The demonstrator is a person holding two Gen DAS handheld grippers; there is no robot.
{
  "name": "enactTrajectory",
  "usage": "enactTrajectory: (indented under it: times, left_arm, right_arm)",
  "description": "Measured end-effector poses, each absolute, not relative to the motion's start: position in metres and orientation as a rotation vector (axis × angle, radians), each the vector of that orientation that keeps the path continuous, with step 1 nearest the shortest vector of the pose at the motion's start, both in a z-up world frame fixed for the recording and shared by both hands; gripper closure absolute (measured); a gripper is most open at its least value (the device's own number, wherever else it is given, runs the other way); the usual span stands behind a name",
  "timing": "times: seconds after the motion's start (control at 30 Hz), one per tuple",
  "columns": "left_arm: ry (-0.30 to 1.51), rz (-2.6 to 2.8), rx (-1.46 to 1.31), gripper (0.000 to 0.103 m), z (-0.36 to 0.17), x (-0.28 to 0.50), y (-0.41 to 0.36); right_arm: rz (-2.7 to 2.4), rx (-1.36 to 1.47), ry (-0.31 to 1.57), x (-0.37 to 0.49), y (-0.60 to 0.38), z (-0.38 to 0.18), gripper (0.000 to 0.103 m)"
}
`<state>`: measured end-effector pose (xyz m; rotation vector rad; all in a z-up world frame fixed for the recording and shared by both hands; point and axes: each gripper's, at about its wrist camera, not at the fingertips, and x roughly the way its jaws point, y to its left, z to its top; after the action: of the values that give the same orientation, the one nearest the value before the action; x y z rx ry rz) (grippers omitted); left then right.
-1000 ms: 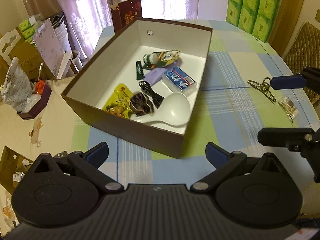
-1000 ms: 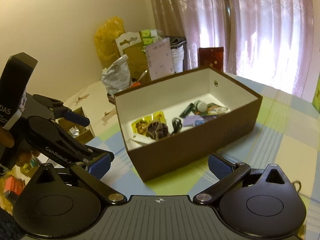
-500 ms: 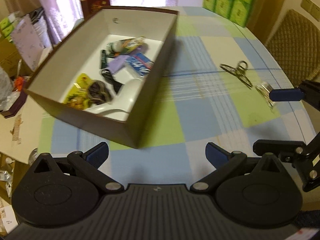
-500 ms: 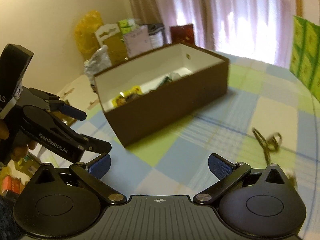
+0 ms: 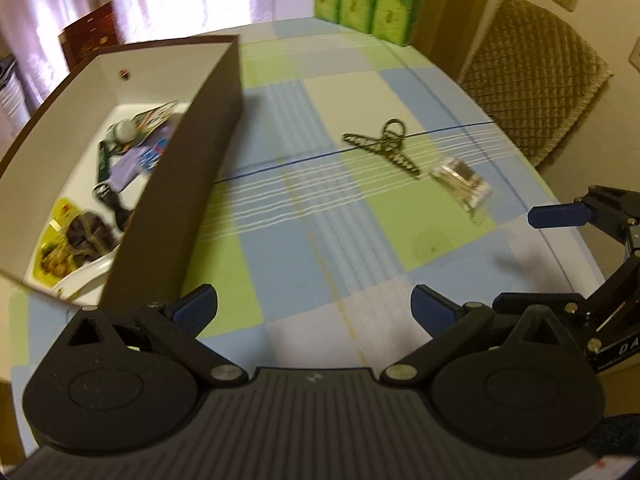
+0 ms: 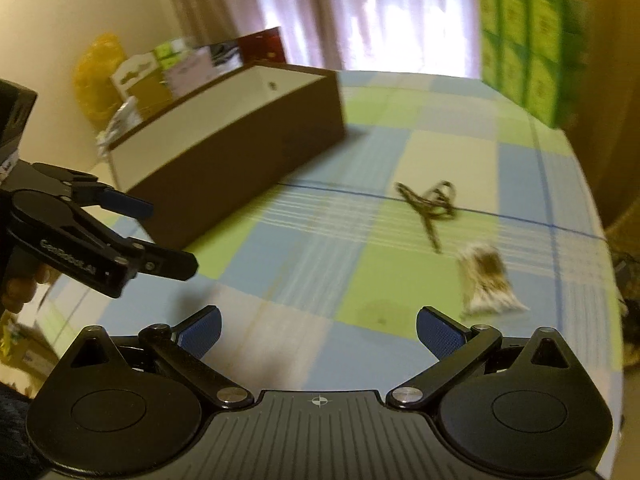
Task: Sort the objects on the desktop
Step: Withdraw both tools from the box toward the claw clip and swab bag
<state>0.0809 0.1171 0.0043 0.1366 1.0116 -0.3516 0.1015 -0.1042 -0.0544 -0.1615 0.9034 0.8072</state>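
Hair claw (image 5: 382, 147) & clear packet (image 5: 461, 182) lie loose on the checked tablecloth (image 5: 288, 248), right of the brown box (image 5: 180, 184) — both tongs spread, empty.

Left wrist view: left gripper (image 5: 314, 306) fingers wide apart over cloth; the box's near wall hides half its contents, edge cuts off the rest; right gripper (image 5: 532, 258) at frame edge. Right wrist view: right gripper (image 6: 318, 330) agape, packet (image 6: 486, 280) just ahead, claw (image 6: 430, 204) beyond — both smeared by blur, packet's contents unreadable; box interior mostly hidden.
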Motion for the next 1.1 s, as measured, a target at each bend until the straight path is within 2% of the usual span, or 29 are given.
enactTrajectory:
  times: [0.53, 1.07, 1.1]
  left_arm:
    - [0.97, -0.391, 0.161, 0.002, -0.027, 0.101, 0.07]
    - [0.933, -0.458, 0.226, 0.006, -0.055, 0.159, 0.034]
    - [0.928, -0.463, 0.233, 0.007, -0.056, 0.163, 0.031]
  right_arm:
    - [0.581, -0.221, 0.918, 0.14, -0.143, -0.09, 0.002]
    - [0.62, -0.298, 0.902, 0.21, -0.13, -0.125, 0.003]
    - [0.631, -0.305, 0.898, 0.214, -0.128, -0.127, 0.005]
